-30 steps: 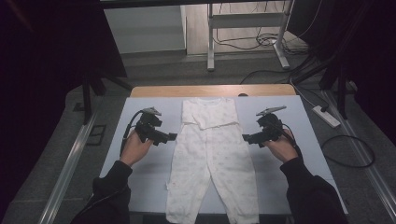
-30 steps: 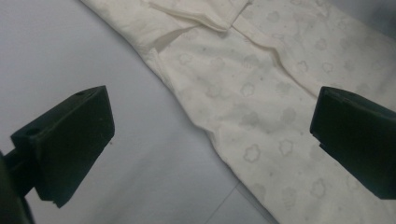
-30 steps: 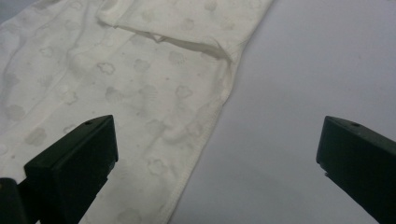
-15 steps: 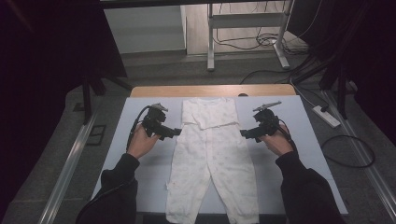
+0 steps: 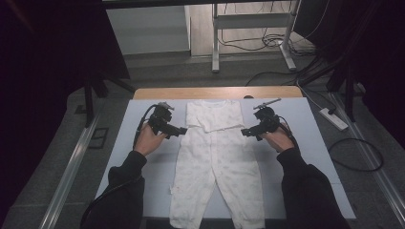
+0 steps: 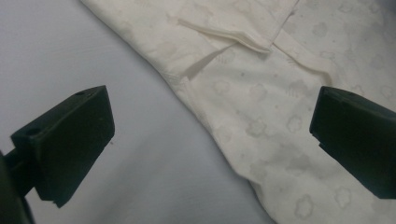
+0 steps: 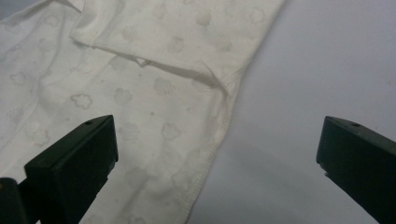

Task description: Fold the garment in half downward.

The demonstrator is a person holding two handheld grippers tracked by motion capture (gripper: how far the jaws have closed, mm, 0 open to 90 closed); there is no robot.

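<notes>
Left hand-held gripper (image 5: pixel 184 130) wide open beside pants (image 5: pixel 217 162); right hand-held gripper (image 5: pixel 243 132) likewise.

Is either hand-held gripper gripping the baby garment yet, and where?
No. Both the left hand-held gripper and right hand-held gripper are open beside the garment.
</notes>
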